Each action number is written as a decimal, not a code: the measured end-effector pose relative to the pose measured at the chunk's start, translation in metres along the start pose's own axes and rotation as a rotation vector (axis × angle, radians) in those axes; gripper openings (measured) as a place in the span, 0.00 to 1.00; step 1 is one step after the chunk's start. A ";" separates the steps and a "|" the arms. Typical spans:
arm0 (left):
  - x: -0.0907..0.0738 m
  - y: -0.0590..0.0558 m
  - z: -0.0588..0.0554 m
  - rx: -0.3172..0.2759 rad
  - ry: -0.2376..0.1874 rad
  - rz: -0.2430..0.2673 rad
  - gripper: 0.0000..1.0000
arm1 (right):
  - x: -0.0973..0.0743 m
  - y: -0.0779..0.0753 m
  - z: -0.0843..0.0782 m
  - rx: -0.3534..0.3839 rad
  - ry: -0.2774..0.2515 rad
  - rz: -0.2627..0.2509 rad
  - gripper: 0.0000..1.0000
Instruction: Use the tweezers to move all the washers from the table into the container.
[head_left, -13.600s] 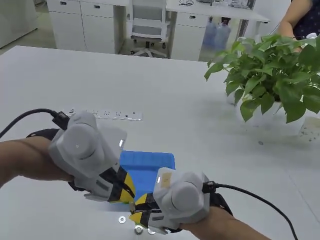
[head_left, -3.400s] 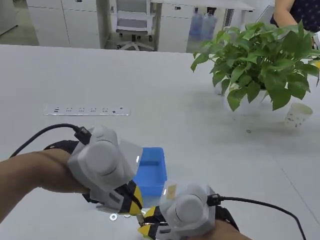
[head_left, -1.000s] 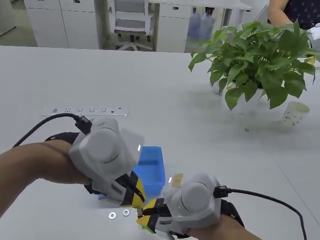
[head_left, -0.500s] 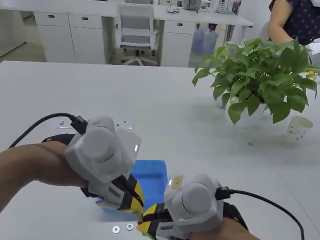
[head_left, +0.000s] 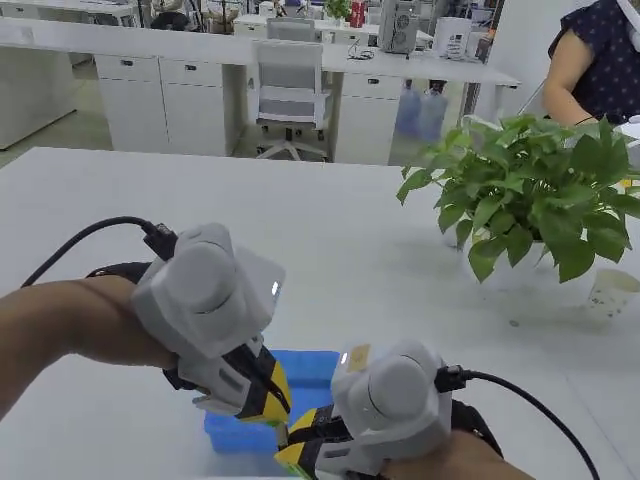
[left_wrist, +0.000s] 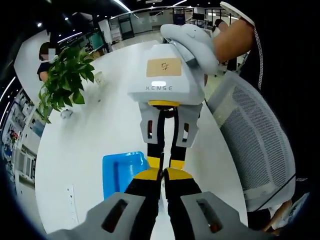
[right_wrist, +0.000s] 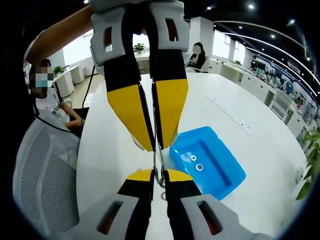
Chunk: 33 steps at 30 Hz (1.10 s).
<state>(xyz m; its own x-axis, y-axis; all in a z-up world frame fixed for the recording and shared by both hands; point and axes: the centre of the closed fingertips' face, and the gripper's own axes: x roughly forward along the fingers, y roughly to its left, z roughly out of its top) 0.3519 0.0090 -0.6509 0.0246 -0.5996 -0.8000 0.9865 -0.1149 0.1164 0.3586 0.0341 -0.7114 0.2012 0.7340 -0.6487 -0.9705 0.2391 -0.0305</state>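
The thin metal tweezers (right_wrist: 156, 161) run between both pairs of yellow jaws. My left gripper (head_left: 268, 395) and right gripper (head_left: 295, 455) meet tip to tip, each shut on the tweezers, at the near edge of the blue container (head_left: 312, 366). In the right gripper view my right gripper (right_wrist: 159, 176) rises from the bottom and the left gripper (right_wrist: 155, 145) comes down from the top. Beside them, the container (right_wrist: 222, 172) holds two washers (right_wrist: 199, 167). A small ring like a washer (right_wrist: 163, 195) lies on the table under the tips. In the left gripper view my left gripper (left_wrist: 161, 175) faces the right gripper (left_wrist: 164, 162).
A potted plant (head_left: 530, 190) and a paper cup (head_left: 610, 292) stand at the right of the white table (head_left: 330, 230). A power strip (right_wrist: 227, 115) lies beyond the container. A mesh chair (left_wrist: 250, 145) is at the table's near side. Cables trail from both grippers.
The head camera has tilted up, so the table's near strip with the loose washers has left the picture. Both grippers stay joined tip to tip at the container's near edge.
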 end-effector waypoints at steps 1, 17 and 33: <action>-0.001 0.002 0.000 0.000 -0.001 0.004 0.06 | -0.001 -0.002 0.001 -0.004 0.001 -0.003 0.10; -0.008 0.031 0.001 0.010 -0.006 0.046 0.06 | 0.000 -0.032 0.012 -0.030 0.012 -0.005 0.10; 0.003 0.056 -0.009 0.008 -0.009 0.069 0.06 | 0.010 -0.059 0.004 -0.031 0.013 -0.012 0.10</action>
<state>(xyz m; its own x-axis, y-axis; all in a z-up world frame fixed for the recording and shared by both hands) 0.4085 0.0074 -0.6522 0.0913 -0.6132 -0.7847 0.9811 -0.0796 0.1764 0.4186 0.0296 -0.7125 0.2112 0.7225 -0.6583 -0.9718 0.2275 -0.0621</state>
